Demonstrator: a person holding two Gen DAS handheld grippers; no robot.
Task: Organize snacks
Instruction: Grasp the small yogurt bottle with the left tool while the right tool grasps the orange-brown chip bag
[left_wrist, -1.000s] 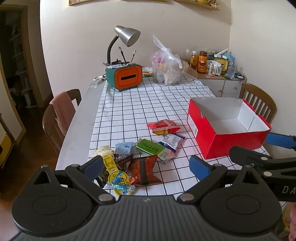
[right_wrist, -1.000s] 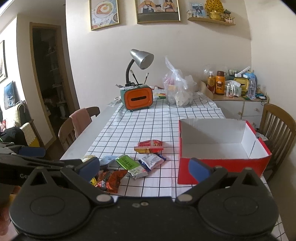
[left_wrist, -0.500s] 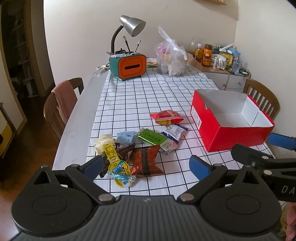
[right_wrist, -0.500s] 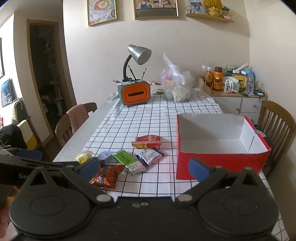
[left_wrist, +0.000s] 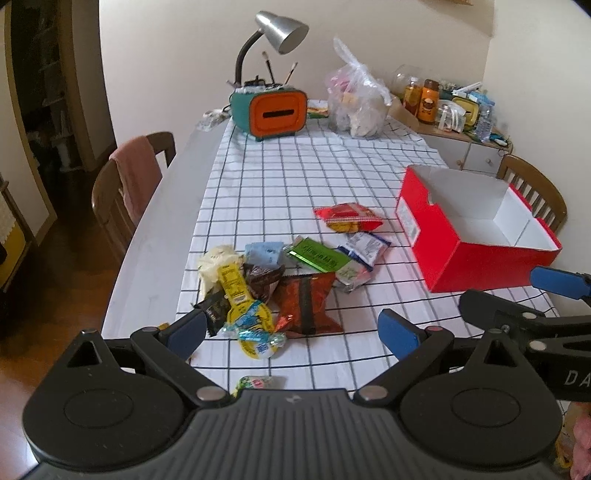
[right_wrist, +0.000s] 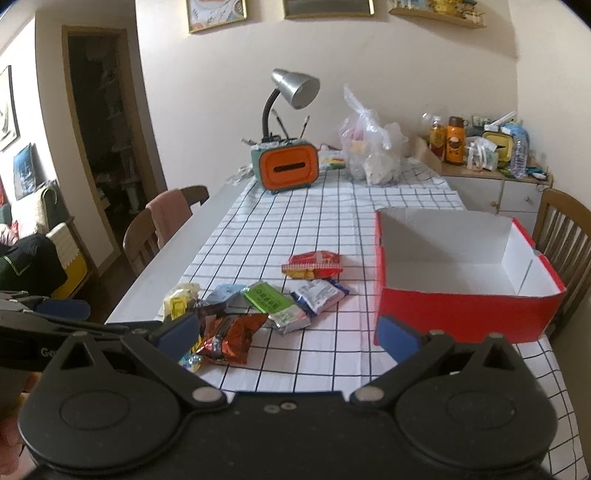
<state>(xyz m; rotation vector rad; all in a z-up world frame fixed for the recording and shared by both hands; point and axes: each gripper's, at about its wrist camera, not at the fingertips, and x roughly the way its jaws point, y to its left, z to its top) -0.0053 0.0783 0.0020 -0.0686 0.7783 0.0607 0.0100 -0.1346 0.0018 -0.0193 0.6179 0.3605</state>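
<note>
Above the near bench edge, my left claw (left_wrist: 290, 332) and right claw (right_wrist: 288, 330), both wide open and empty, have tipped nearer the snack pile (left_wrist: 291, 273); the red box (left_wrist: 476, 236) remains unfilled.

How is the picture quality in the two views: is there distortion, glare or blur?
Left wrist view: strong fisheye bending, the doorway and the table edge curve; the snack pile is sharp, with small glare on foil wrappers. Right wrist view: the same bending and dark corners; soft, even daylight, a faint pink reflection beside the red box.
</note>
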